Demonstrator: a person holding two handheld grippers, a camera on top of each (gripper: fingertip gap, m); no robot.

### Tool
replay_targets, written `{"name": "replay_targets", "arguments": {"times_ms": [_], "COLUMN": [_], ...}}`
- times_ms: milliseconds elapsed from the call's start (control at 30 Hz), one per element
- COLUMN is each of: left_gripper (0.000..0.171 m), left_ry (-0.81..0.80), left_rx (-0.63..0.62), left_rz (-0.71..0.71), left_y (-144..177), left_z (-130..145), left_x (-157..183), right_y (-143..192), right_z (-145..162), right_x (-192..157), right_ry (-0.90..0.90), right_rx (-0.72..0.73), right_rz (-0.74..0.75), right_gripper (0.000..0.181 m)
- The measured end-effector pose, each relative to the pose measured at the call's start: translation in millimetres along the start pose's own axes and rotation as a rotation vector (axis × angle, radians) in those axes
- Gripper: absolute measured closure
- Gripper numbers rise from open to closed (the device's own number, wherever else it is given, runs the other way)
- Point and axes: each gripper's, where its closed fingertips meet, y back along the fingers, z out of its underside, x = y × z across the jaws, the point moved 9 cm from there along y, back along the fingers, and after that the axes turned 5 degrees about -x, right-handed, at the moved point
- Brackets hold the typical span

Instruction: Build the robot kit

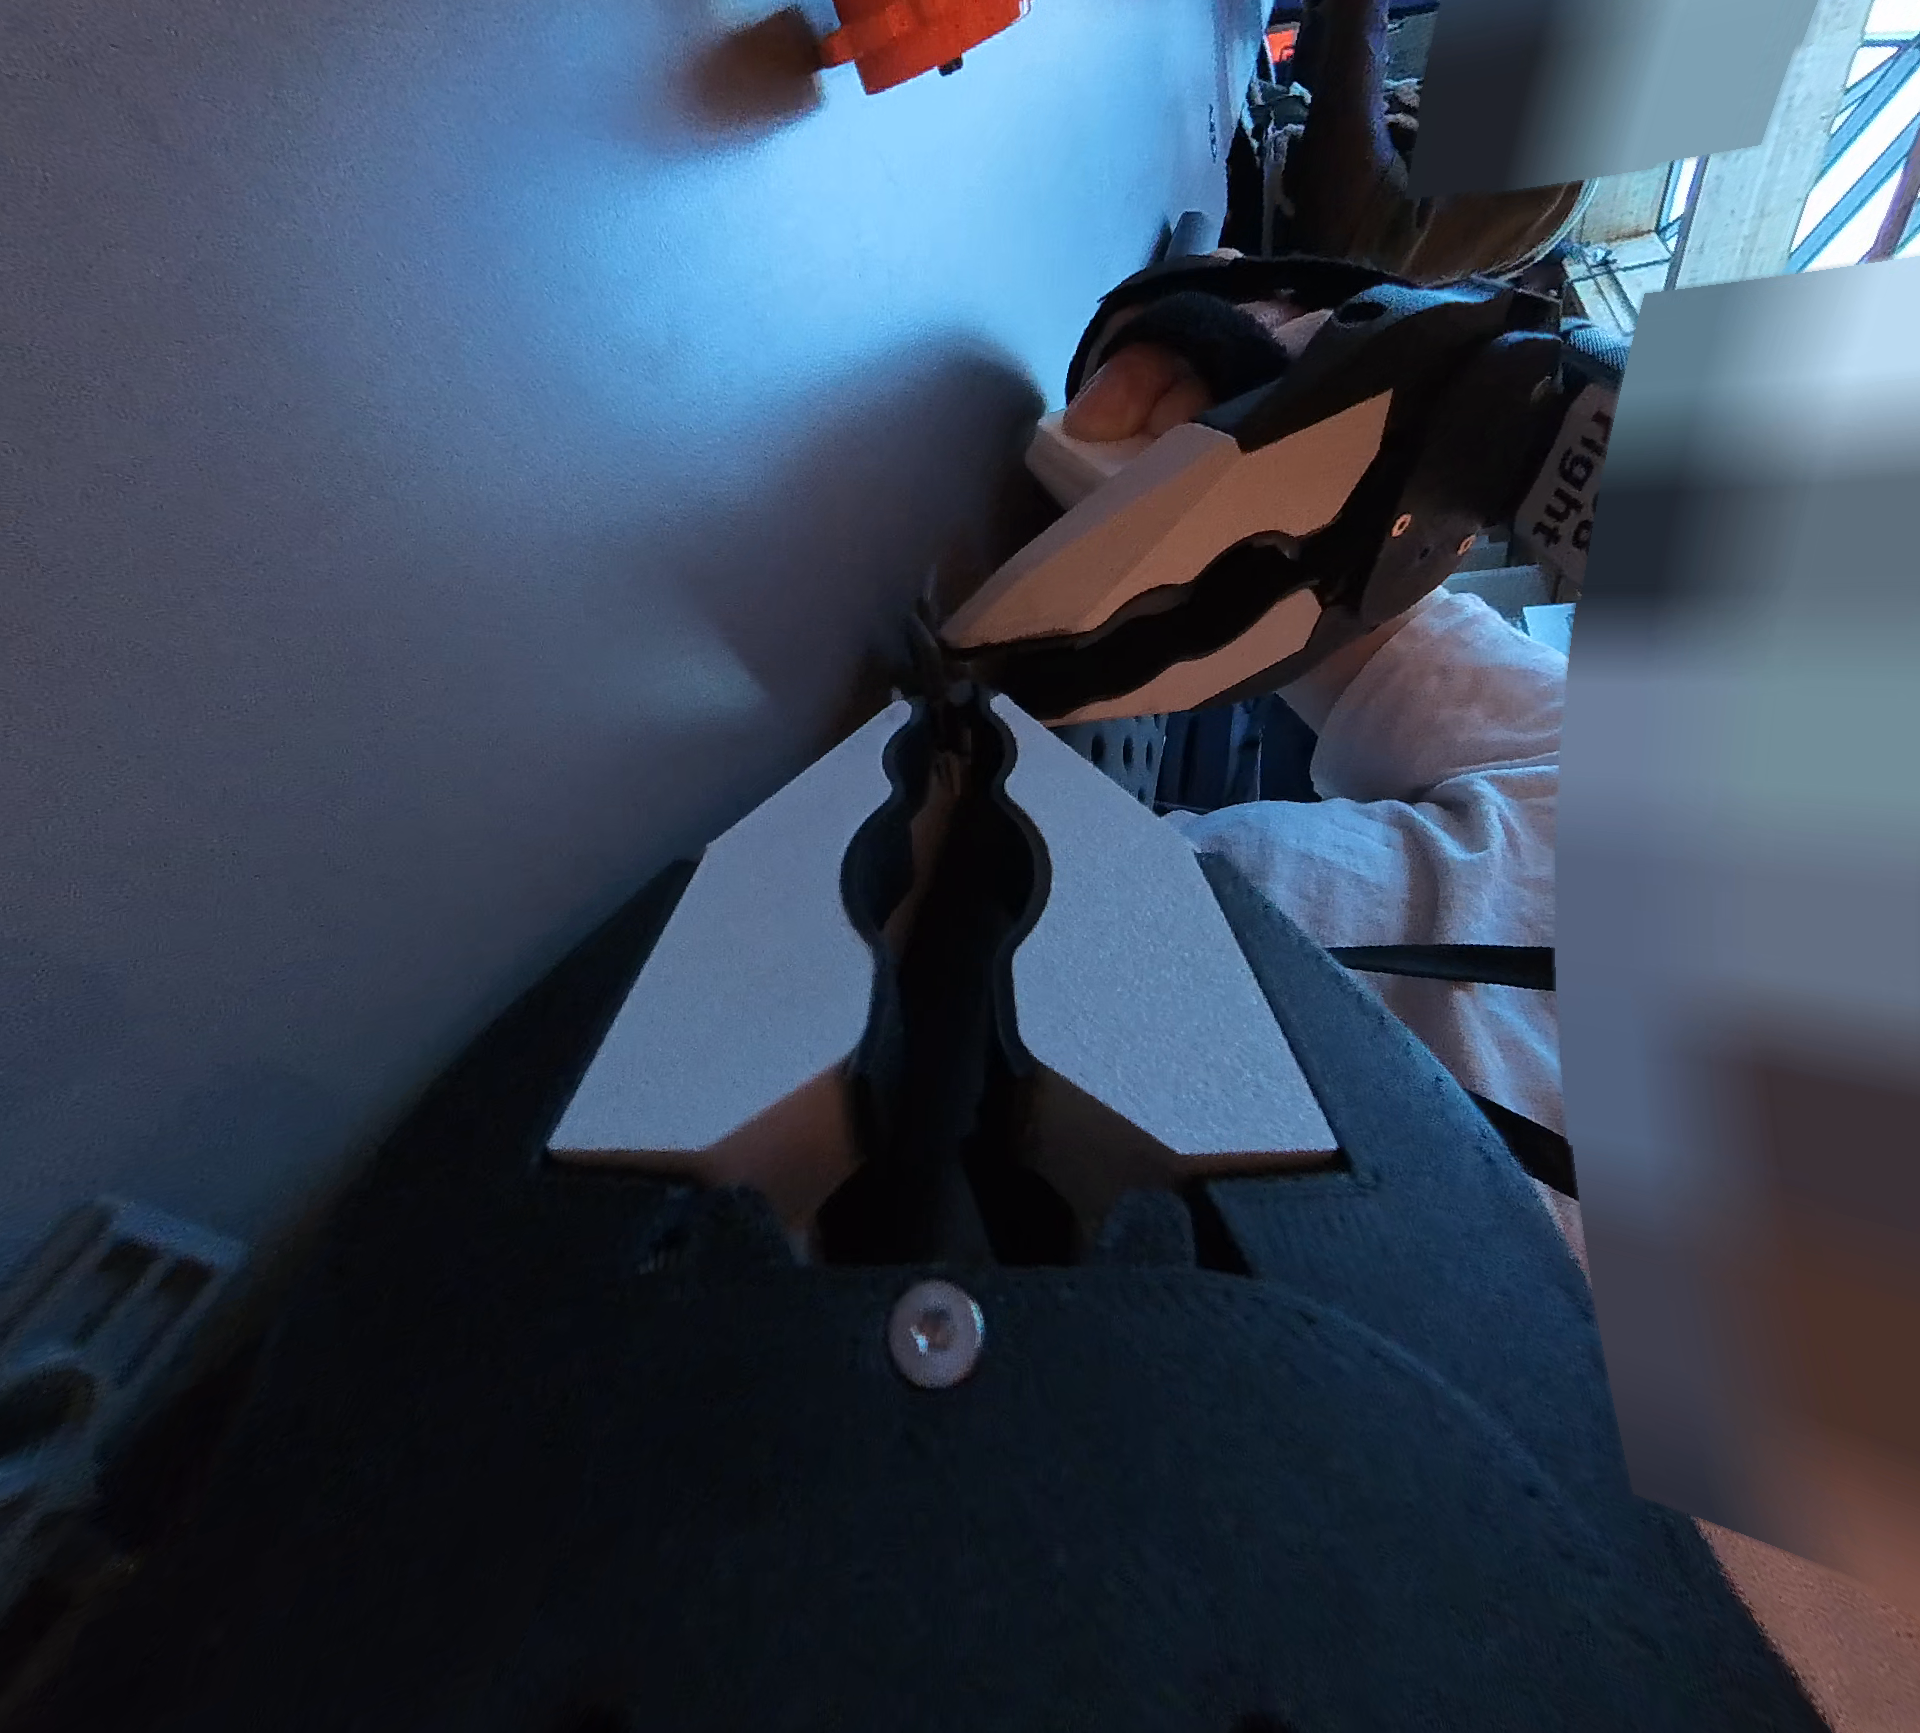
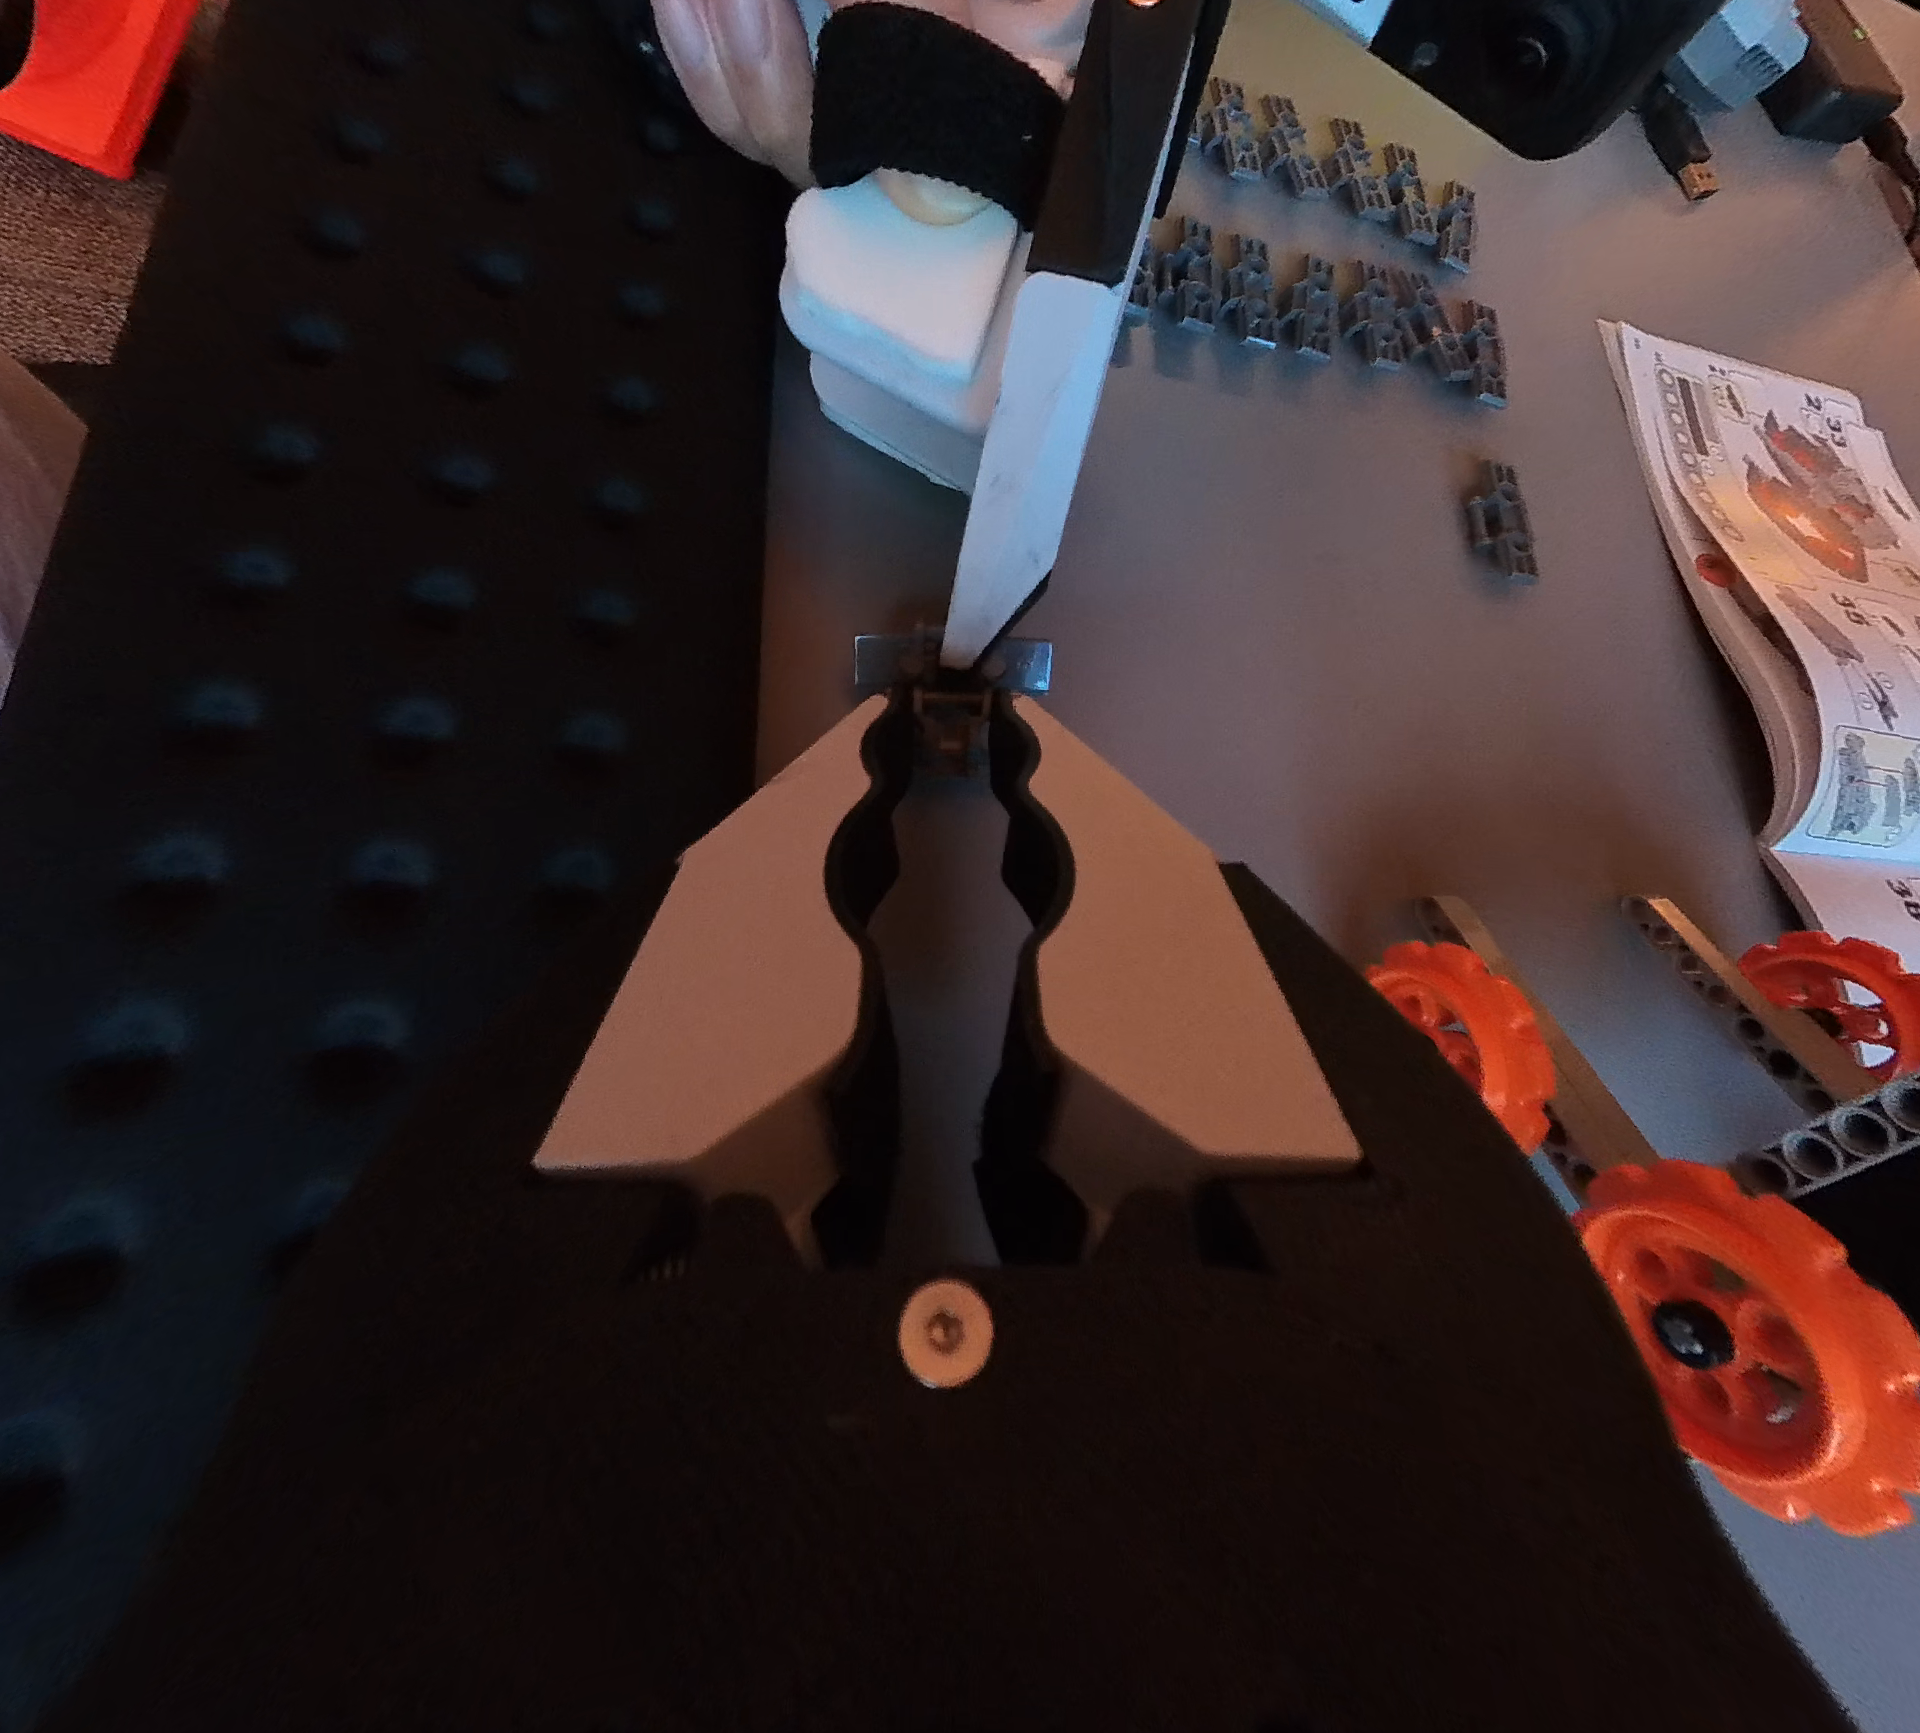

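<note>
In the right wrist view my right gripper is shut on a small grey link piece, held just above the grey table. My left gripper comes down from above, and its tips meet a second small grey piece lying crosswise against the first. In the left wrist view my left gripper has its tips closed on a small dark piece. The right gripper comes in from the right and touches the same spot. The join between the pieces is mostly hidden by the fingertips.
Two rows of grey links and a single link lie beyond. An open instruction booklet is at the right. Orange wheels on grey beams sit lower right. A black perforated board lies left, an orange block beyond it.
</note>
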Motion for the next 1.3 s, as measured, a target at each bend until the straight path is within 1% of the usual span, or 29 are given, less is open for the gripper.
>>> {"name": "replay_targets", "arguments": {"times_ms": [133, 300, 367, 567, 700, 800, 933, 1167, 1300], "left_gripper": [0.167, 0.167, 0.167, 0.167, 0.166, 0.166, 0.166, 0.167, 0.167], "left_ry": [-0.016, -0.069, -0.083, -0.076, -0.054, -0.047, -0.059, -0.143, -0.149], "left_rx": [0.008, 0.040, 0.058, 0.068, 0.084, 0.091, 0.089, 0.111, 0.098], "left_rz": [-0.007, -0.018, -0.015, 0.032, 0.075, 0.072, 0.064, -0.027, -0.068], "left_y": [0.4, 3.1, 4.5, 6.7, 9.1, 9.9, 9.7, 9.5, 7.7], "left_z": [0.8, 2.3, 2.6, 2.9, 2.1, 2.0, 2.8, 5.8, 6.3], "left_x": [1.0, 5.1, 6.3, 6.7, 5.8, 5.2, 6.0, 11.2, 10.7], "right_y": [-0.6, 0.4, 1.1, 3.1, 3.7, 2.1, 2.6, 1.2, -1.8], "right_z": [-1.5, -6.1, -7.4, -9.6, -11.6, -12.6, -11.7, -10.0, -8.6], "right_x": [-2.1, -6.2, -6.1, -7.5, -8.9, -10.1, -8.0, -4.1, -3.4], "right_ry": [0.035, 0.100, 0.100, 0.123, 0.158, 0.188, 0.152, 0.104, 0.091], "right_rx": [-0.006, -0.013, -0.007, 0.019, 0.026, 0.012, 0.032, 0.047, 0.023], "right_rz": [0.025, 0.101, 0.119, 0.146, 0.195, 0.228, 0.194, 0.143, 0.115], "right_gripper": [0.167, 0.167, 0.167, 0.168, 0.168, 0.168, 0.168, 0.168, 0.168]}}
